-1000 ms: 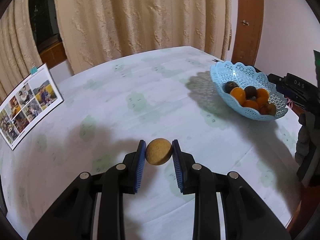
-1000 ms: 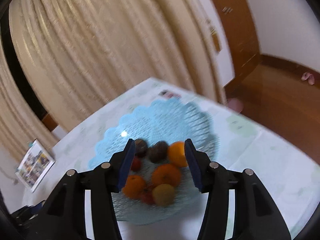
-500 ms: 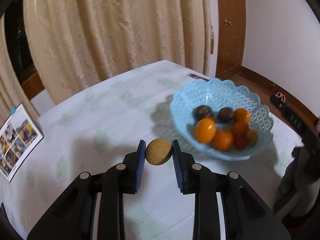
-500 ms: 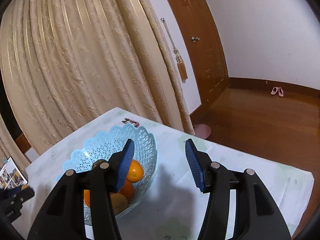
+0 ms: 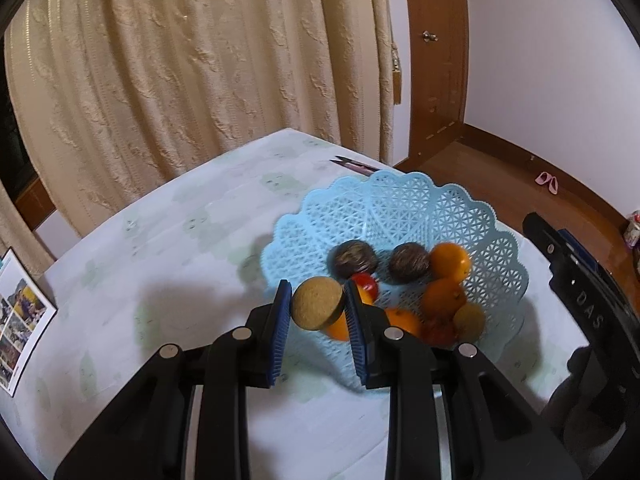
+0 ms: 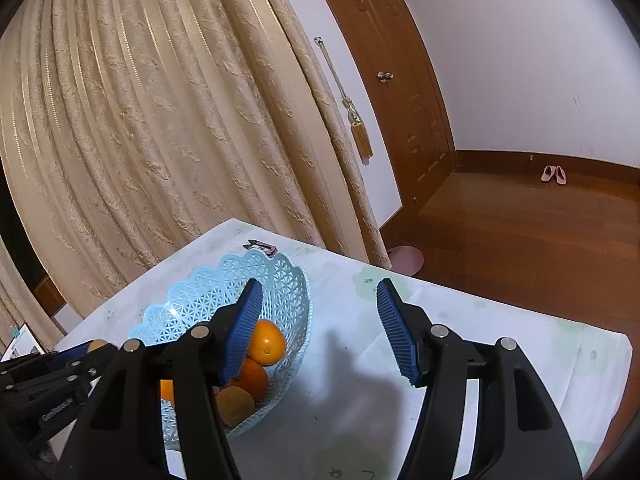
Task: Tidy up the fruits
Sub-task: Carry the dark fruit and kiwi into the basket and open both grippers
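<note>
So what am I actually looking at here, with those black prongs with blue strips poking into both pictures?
Those are two hand-held grippers, one in each of a person's hands; no robot arm is involved. Each carries a camera looking along its own jaws. In the left view, the left gripper is shut on a round tan fruit just above the near rim of a blue basket, which holds oranges and two dark fruits. In the right view, the right gripper holds nothing; its jaws have just been opening, over the table beside the basket.
</note>
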The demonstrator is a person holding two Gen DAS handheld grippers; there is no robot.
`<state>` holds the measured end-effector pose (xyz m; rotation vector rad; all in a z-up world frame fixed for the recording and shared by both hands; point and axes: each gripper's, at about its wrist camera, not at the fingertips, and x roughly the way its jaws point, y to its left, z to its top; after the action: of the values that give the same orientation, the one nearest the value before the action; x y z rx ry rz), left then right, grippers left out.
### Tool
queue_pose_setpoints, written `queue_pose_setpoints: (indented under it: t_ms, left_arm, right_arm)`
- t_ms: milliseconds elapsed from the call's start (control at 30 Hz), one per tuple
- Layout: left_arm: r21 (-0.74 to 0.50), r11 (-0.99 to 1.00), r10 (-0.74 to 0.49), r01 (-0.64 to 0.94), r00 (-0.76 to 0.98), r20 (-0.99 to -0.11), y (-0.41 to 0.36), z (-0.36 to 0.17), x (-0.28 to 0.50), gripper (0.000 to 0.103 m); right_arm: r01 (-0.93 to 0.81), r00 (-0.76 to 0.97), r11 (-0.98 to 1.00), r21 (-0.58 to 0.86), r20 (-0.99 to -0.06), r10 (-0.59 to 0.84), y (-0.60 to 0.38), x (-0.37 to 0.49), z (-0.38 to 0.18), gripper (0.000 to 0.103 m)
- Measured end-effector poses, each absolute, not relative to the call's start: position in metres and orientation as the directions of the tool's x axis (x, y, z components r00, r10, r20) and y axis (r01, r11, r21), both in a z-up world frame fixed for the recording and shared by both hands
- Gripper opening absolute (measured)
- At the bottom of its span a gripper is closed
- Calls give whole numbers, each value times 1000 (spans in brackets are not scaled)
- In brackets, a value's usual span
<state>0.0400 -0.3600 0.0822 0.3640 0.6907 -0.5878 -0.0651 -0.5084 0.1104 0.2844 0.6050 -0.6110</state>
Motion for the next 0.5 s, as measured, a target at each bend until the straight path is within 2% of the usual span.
queue_pose_setpoints:
  t_ms: [133,400,467,500]
  left_arm:
    - [109,766,-401,634,604,-689,-372,78,42,27]
    - [87,744,-431,662,577,-694,-381,76,38,28]
    - [90,747,-430,659,581,-691,-380,77,37,39]
    - [91,749,-430,656,586,-687,-379,77,37,55]
  right_arm:
    - [615,655,784,77,-604,-455,-509,-65,111,66]
    - [616,655,784,77,-603,-455,-510,-65,111,66]
    - [616,655,784,76,-602,-456,-510,-65,111,67]
    - [615,655,784,77,-603,-455,-510,-65,111,67]
